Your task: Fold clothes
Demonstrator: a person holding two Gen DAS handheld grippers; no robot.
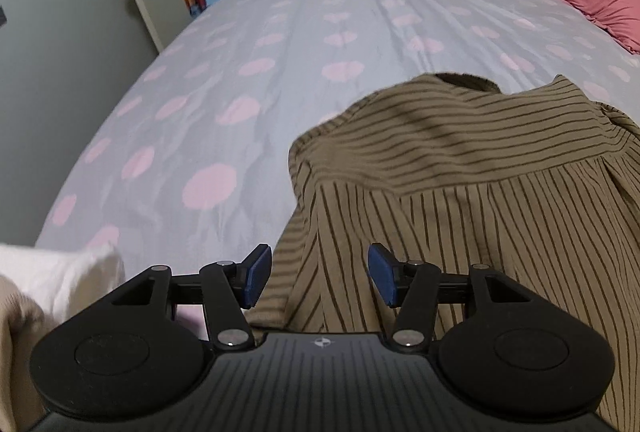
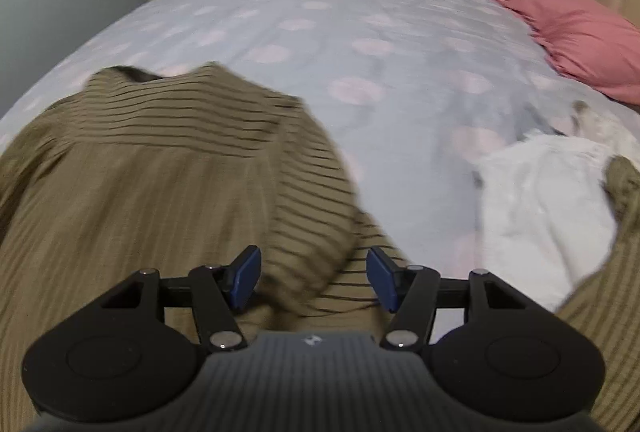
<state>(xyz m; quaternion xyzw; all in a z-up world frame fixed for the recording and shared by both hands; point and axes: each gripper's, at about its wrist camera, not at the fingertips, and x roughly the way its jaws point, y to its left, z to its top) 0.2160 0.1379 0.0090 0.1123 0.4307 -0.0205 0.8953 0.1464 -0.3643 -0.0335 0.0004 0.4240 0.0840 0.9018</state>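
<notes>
Left wrist view takes in the bed [image 1: 248, 80] first, its pale cover dotted with pink and running back toward a door and dark shelving. At the far right corner lies a pink pillow [image 1: 592, 0]. On the near part of the bed lies the task's garment, a brown striped shirt [image 1: 460, 160], spread back-up with its collar toward the far side and its body reaching down under my claws. A heap of white cloth [image 2: 536, 200] lies just beside the shirt on its right, with a brown striped piece draped across its near corner; I cannot tell whether that is the shirt's sleeve. Another pale cloth [image 1: 52, 280] pokes in at the left edge.

My left claw [image 1: 318, 278] is released, jaws wide, hovering over the shirt's left edge with nothing between the pads. My right claw [image 2: 314, 280] is likewise spread, with a bunched fold of the shirt lying in the gap but not pinched.

What could go wrong, as I judge it: the right wrist view is smeared with motion, so closing now could catch only the top layer, or two layers at once, and the fold would skew. Pulling the right side could also drag the white heap along, since they touch.

A storage bin at the back carries a dark marking too small to read; I see no other writing.
</notes>
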